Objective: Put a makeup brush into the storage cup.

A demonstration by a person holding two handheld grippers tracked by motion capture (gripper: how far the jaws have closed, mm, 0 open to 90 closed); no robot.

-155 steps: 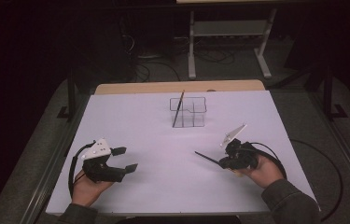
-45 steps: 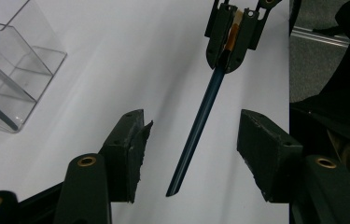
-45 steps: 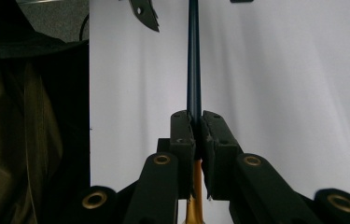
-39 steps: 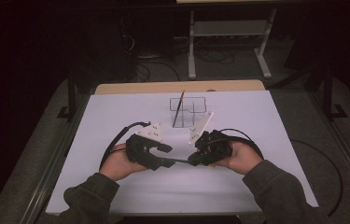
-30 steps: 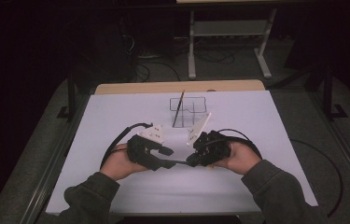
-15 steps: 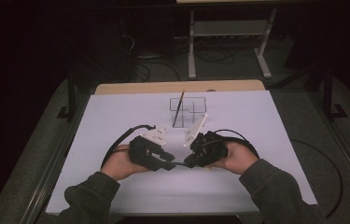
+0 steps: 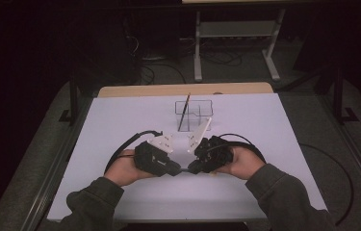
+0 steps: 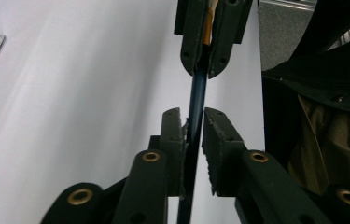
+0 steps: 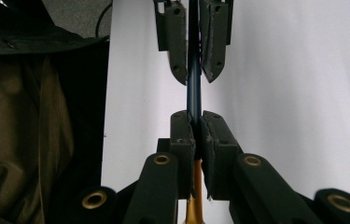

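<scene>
- Both hands have come in from the outer edges of the table since the start and now meet nose to nose at lower centre of the high view; in the last second they've barely shifted.
- Far left of the high view: a cable loops from the left gripper [image 7: 171, 168] back around the person's left hand [image 7: 125, 168], which rests on the white table [image 7: 120, 120].
- Left gripper view: the jaws stand narrow around a thin dark blue pen [image 8: 196, 100]. One pad looks to touch it, the other shows a thin gap, so I can't tell if it's really clamped.
- The pen bridges the two grippers, just above the table surface, lower centre of the high view.
- Upper centre of the high view: a clear plastic holder [image 7: 202, 107] with a dark stick [image 7: 184, 113] leaning in it, well apart from the hands.
- Right gripper view: the right gripper [image 9: 194, 133] is squeezed tight on the pen, with an orange end poking out at the bottom of the frame.
- Right of centre in the high view: the right hand [image 7: 243, 162], olive sleeve [image 7: 289, 192] running to the bottom edge.
</scene>
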